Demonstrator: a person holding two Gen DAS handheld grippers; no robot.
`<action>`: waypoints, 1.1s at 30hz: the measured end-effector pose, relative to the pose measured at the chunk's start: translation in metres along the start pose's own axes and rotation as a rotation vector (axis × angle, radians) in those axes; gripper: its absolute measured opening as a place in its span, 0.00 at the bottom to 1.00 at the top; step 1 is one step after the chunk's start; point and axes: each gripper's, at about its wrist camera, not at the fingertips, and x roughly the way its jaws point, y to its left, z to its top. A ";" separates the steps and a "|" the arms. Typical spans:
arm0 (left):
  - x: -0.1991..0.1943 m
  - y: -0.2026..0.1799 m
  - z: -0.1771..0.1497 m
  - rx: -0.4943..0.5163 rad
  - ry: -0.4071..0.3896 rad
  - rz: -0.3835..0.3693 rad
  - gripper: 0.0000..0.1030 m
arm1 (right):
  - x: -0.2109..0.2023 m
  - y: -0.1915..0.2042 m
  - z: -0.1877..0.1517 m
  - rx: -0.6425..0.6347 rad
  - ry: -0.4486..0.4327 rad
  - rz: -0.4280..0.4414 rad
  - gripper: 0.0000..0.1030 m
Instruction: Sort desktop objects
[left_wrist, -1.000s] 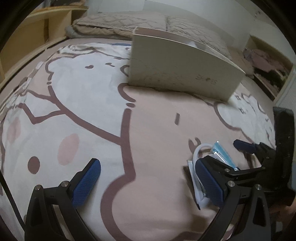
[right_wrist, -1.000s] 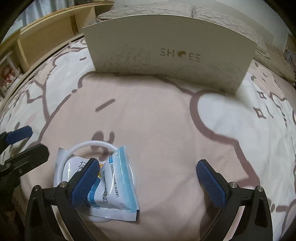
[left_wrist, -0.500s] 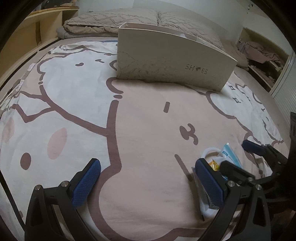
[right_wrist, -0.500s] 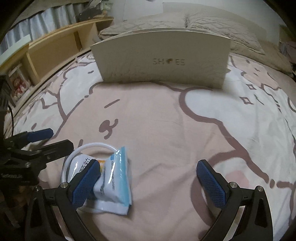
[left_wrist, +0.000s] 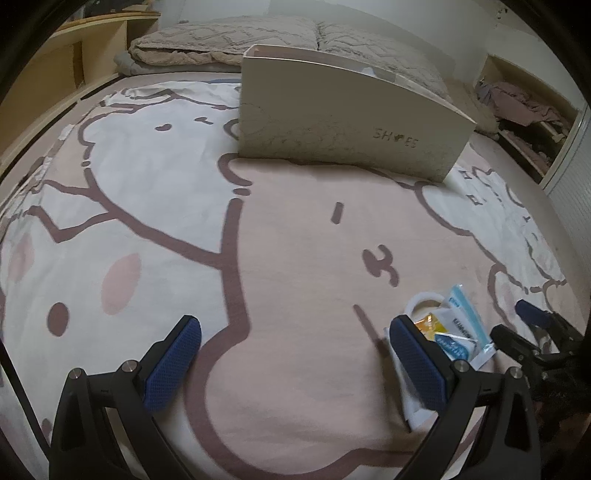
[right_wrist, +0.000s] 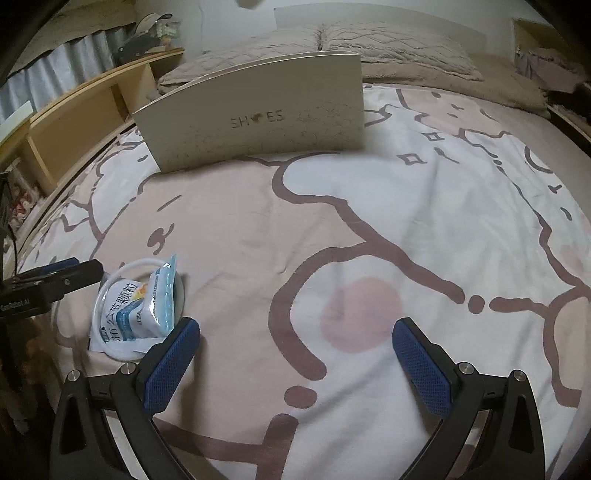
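A white ring lies on the bed cover with blue and white sachets piled on it. In the left wrist view the ring and sachets lie just past my right finger. A cream shoe box marked SHOES stands upright farther back; it also shows in the right wrist view. My left gripper is open and empty, low over the cover. My right gripper is open and empty, with the pile beside its left finger.
A cartoon-print bed cover lies under everything. Quilted pillows lie behind the box. Wooden shelves run along the left side. A shelf of clothes is at the far right. The other gripper shows at the left edge.
Both grippers have drawn back from the shoe box. The right gripper has swung to the right, so the pile now sits to the left of its left finger. Both stay open.
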 end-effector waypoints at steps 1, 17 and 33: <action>-0.001 0.001 -0.001 -0.001 0.002 0.007 1.00 | 0.001 0.002 0.001 -0.007 0.004 -0.008 1.00; -0.004 -0.003 -0.009 0.052 0.021 0.030 1.00 | 0.004 0.026 0.005 -0.029 0.035 0.080 1.00; -0.001 -0.004 -0.009 0.063 0.023 0.024 1.00 | 0.004 0.021 0.010 -0.011 0.029 0.107 1.00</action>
